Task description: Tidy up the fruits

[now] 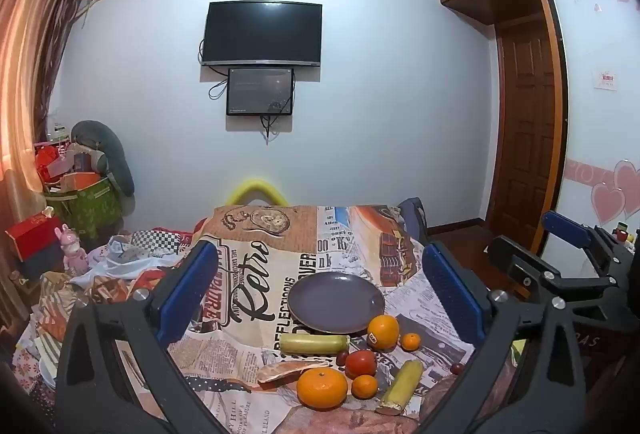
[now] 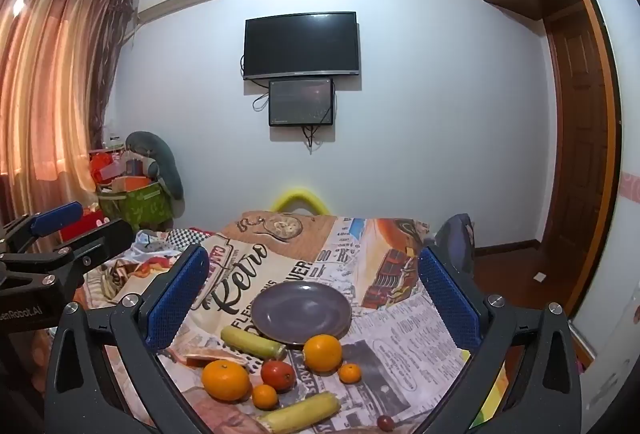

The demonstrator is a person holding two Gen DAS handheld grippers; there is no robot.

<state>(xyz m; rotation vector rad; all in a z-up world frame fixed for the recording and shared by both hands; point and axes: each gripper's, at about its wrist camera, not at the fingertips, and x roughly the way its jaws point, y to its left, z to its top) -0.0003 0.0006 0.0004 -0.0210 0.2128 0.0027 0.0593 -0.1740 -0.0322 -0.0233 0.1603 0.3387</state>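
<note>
Both claws are held nearly level, tipped slightly downward, over the near edge of the tabletop (image 1: 248,266), which is covered by a newspaper-print cloth. The left claw (image 1: 316,298) is spread wide, nothing being held between its blue pads, and the right claw (image 2: 316,298) is likewise spread wide and empty. The right claw is seen at the right edge of the left wrist view, just beside the left one.

The fruits are clustered near the near edge, below and ahead of both claws, untouched. Nearest lie a yellow-green corn-like piece (image 1: 402,386) and a large mandarin (image 1: 322,388), with a small mandarin (image 1: 365,386) between them. A dark grape (image 2: 386,423) is seen toward the near right corner. Just behind, a red tomato (image 1: 361,363) sits beside another grape (image 1: 342,357). A brownish peel-like scrap (image 1: 288,370) lies to the left of the tomato. Farther back, a large orange (image 1: 383,332) with a sticker and a small mandarin (image 1: 410,341) are placed side by side, and a green cylindrical piece (image 1: 314,344) lies crosswise to their left. Beyond these, a grey plate (image 1: 336,300) is set empty toward the middle of the tabletop, the orange and green piece touching or nearly touching its near rim.
</note>
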